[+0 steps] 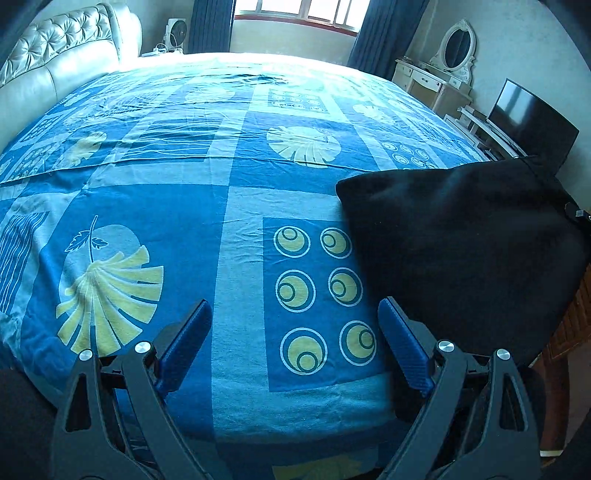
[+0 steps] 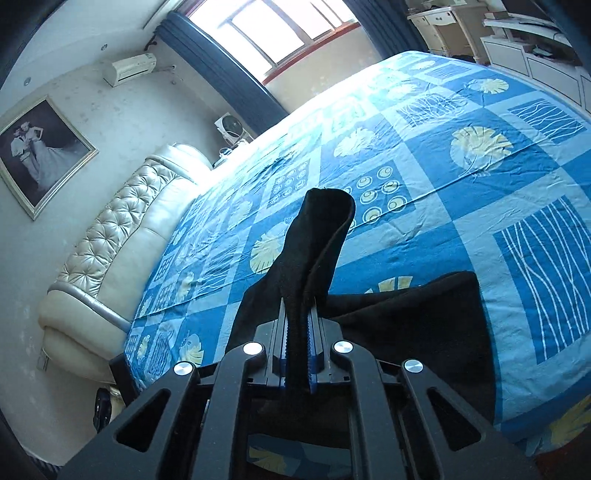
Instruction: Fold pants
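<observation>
The black pants (image 1: 461,243) lie on the blue patterned bedsheet (image 1: 240,206) at the near right of the bed. My left gripper (image 1: 295,314) is open and empty, its blue pads (image 1: 184,347) low over the sheet just left of the pants. My right gripper (image 2: 298,306) is shut on a bunched edge of the pants (image 2: 317,240), which stands up from between the jaws. The rest of the pants (image 2: 417,325) spreads on the sheet (image 2: 461,177) below and to the right.
A padded cream headboard (image 1: 55,62) bounds the bed's left side. A dresser with mirror (image 1: 443,74) and a TV (image 1: 532,122) stand at the right. A window with blue curtains (image 1: 295,14) is behind the bed. A framed picture (image 2: 37,155) hangs on the wall.
</observation>
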`<state>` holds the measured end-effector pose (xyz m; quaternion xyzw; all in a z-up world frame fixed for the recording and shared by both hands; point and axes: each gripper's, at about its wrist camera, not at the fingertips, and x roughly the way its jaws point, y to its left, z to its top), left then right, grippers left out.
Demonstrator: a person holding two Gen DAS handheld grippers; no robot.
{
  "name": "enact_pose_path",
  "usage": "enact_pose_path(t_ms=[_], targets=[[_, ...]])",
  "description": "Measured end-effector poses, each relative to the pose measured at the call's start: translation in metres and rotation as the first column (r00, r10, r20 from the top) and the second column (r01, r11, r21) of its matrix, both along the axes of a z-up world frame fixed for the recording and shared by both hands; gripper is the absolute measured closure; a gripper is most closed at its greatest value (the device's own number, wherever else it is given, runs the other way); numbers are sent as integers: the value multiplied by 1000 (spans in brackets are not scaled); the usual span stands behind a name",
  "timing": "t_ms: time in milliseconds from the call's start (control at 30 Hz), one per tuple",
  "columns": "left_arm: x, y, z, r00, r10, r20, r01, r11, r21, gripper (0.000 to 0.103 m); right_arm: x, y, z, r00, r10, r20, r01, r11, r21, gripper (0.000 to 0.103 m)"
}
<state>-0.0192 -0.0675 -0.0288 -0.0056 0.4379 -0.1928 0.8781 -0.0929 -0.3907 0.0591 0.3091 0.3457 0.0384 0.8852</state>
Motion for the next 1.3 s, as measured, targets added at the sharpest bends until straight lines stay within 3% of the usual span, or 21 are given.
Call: enact_pose_path(t_ms=[100,300,500,800,1133,1233,1300], targets=[[-1,-8,2,1000,-19,-1,19,1000,-7,12,-12,-21,-14,998,-62,-31,62,998,-1,95],[-7,-31,0,998,-66,4,65,998,25,12,-26,-46,-83,975,-131,-180,132,991,-5,95],[-10,-39,-5,997,-79,-1,79,995,53,12,-34,-55,-112,971,-148,-185,163,985,64,95],[-10,-39,-10,997,-74,-9,74,995,65,12,-42,-61,-123,973,-162,-162,190,966,173,94],[-12,-40,-15,997,-77,-24,78,995,63,12,-48,-62,-123,973,-164,-163,193,964,181,93],[-11,-41,-16,996,-82,-30,84,994,63,12,-51,-66,-123,973,-164,-164,195,961,195,90],[-11,-41,-16,995,-88,-37,90,994,58,12,-56,-71,-122,973,-159,-164,193,958,214,81]])
